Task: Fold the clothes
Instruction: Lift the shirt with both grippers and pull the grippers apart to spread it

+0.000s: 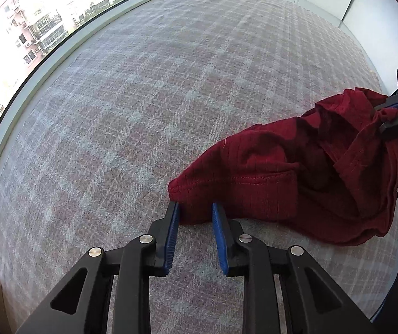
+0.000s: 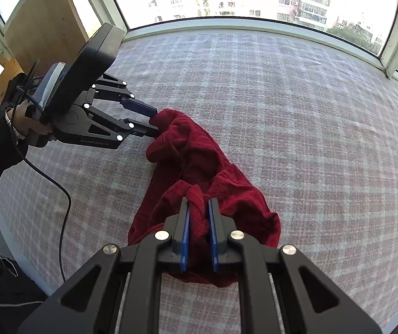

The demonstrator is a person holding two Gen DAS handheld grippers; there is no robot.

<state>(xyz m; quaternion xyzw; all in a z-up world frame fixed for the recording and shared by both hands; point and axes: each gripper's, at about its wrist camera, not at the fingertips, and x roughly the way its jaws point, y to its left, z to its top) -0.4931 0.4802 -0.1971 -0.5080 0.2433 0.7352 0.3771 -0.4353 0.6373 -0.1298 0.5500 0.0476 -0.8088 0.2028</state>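
A dark red garment (image 2: 199, 178) is seen crumpled on a pink-and-grey plaid surface (image 2: 310, 128). A bunched fold of it is clamped between the jaws of the right gripper (image 2: 199, 222). At its far end, the cloth is met by the spread jaws of the left gripper (image 2: 154, 122), held by a hand (image 2: 22, 119) with a black cable (image 2: 59, 194) trailing.
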